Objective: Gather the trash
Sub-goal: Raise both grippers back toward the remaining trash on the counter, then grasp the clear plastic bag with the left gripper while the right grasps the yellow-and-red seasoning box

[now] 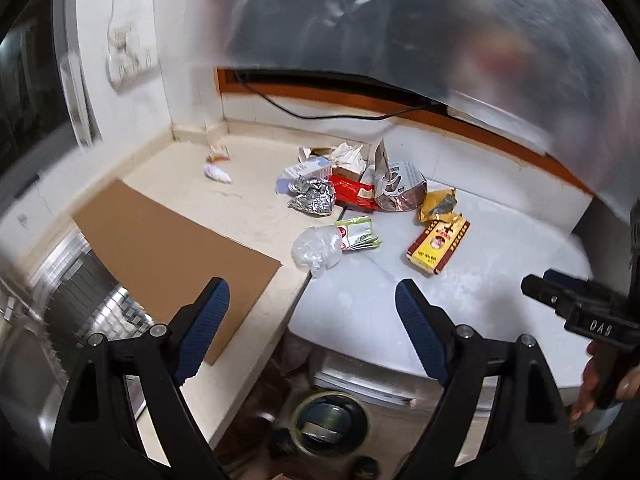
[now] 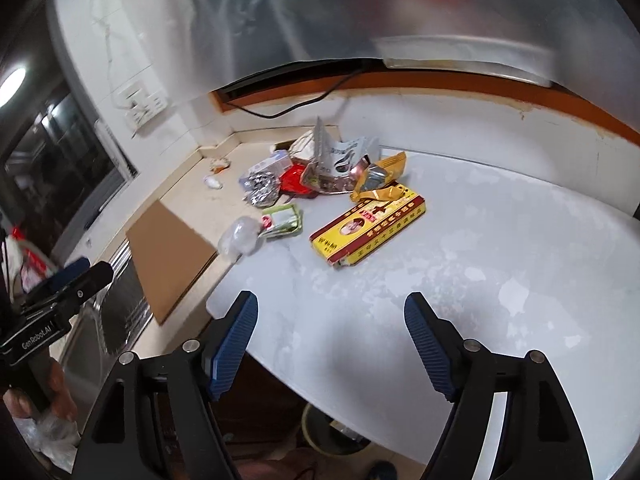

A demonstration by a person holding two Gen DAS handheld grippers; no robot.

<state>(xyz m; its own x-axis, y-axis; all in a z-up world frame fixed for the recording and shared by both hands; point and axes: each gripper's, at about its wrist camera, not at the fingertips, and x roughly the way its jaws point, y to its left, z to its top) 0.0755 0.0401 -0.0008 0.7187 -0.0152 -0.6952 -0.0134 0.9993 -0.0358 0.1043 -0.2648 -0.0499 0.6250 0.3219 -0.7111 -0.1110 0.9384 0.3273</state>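
Observation:
Trash lies in a heap at the back of the counter. It includes crumpled foil [image 1: 312, 196] [image 2: 260, 188], a red packet [image 1: 352, 192], a silver printed bag [image 1: 396, 184] and a yellow wrapper [image 1: 438, 200] [image 2: 384, 172]. Nearer to me lie a yellow-and-red box [image 1: 438, 244] [image 2: 368, 232], a green-white packet [image 1: 356, 232] [image 2: 282, 220] and a clear plastic wad [image 1: 316, 248] [image 2: 240, 236]. My left gripper [image 1: 311, 286] hangs open and empty just short of the plastic wad. My right gripper [image 2: 331, 297] is open and empty over the pale grey top, short of the box.
A brown cardboard sheet [image 1: 172, 248] lies on the beige counter beside a metal sink [image 1: 80, 312]. A white tissue wad [image 1: 218, 172] sits toward the corner. A black cable [image 1: 320, 112] runs along the back wall. Blurred translucent plastic [image 1: 440, 20] covers the top. A tape roll [image 1: 330, 420] lies below the counter edge.

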